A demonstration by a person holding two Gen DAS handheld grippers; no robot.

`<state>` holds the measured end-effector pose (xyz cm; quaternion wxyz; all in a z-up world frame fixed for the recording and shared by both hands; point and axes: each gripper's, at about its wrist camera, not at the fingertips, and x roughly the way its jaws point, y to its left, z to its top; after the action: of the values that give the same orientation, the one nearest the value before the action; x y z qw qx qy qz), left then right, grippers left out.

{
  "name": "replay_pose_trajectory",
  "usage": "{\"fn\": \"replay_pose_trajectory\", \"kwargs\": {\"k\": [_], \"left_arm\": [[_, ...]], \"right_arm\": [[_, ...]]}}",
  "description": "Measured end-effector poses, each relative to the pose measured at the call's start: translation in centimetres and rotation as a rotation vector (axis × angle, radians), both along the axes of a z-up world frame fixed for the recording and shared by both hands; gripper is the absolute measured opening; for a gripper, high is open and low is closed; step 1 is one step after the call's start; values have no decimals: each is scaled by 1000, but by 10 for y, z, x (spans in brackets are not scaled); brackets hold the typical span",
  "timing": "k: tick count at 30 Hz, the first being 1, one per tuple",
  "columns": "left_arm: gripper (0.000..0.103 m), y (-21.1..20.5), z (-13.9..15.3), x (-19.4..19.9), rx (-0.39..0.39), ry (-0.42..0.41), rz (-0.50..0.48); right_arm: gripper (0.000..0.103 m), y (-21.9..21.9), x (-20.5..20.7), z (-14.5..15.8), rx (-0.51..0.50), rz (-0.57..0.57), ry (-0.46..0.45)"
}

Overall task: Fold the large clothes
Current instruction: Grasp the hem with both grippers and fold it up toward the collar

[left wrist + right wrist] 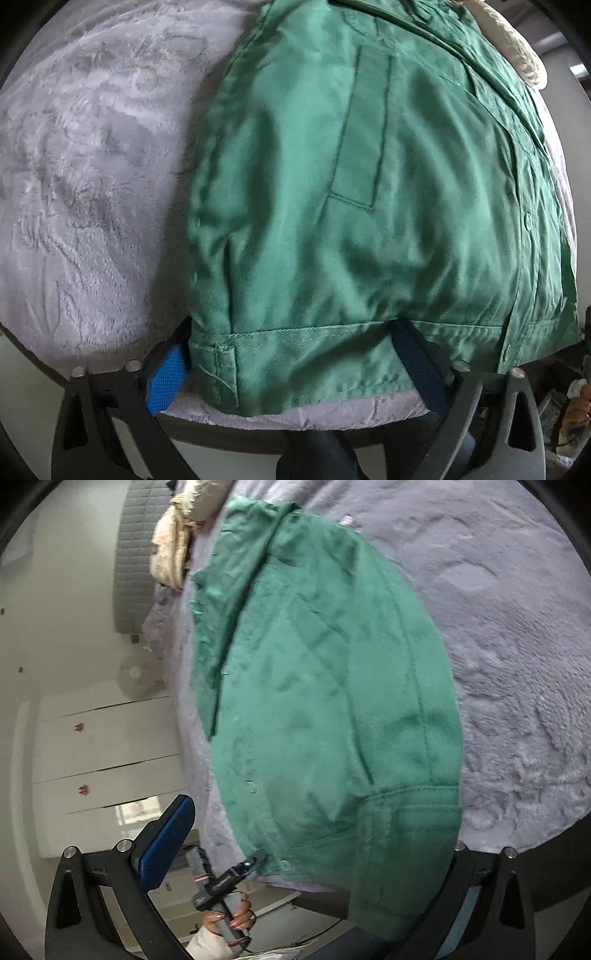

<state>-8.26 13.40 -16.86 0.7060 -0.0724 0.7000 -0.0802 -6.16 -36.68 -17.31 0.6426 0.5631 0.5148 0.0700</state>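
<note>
Now, green jacket (351, 206) hem between left claw (295, 373) fingers, unpinched

Your left gripper (291, 332) points almost straight down, jaws spread wide, blue pad (166, 380) on one side and the dark pad (421, 369) on the other; the jacket (332, 184) hem sits between them, not squeezed; from the right wrist cam your left hand (232, 919) is wrapped round its handle, pale sleeve (207, 945) below; your right gripper (321, 827) tilts down at a slant, rolled sideways, jaws wide too, one finger hidden behind cloth.
</note>
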Motion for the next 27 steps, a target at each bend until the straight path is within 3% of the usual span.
{"fn": "replay_pose_trajectory", "kwargs": {"k": [2, 4, 5, 6, 7, 8, 11, 17, 23, 27], "left_arm": [[70, -15, 3, -3, 3, -12, -14], [28, -16, 7, -3, -37, -9, -19], [27, -11, 10, -3, -86, 6, -9], [23, -6, 16, -1, -111, 6, 10], [22, -4, 20, 2, -139, 3, 24], [22, -1, 27, 4, -176, -1, 42], [22, 0, 56, 17, -265, -27, 79], [22, -8, 133, 65, -341, -174, 177], [22, -17, 182, 149, -317, -350, 203], [22, -31, 188, 213, -269, -400, 174]], "right_arm": [[103, -1, -4, -7, -4, -4, 29], [102, -4, -11, -6, -9, -16, 43], [94, -6, -10, -6, -19, -10, 55], [66, -9, -9, -6, -31, 4, 70], [45, -10, -6, -5, -53, 23, 92], [10, -11, -3, -4, -67, 43, 112], [10, -16, 10, 11, -9, 50, 36], [10, -27, 72, 64, 99, 97, -157], [10, -41, 167, 105, 82, 141, -263], [10, -58, 223, 114, 46, 116, -287]]}}
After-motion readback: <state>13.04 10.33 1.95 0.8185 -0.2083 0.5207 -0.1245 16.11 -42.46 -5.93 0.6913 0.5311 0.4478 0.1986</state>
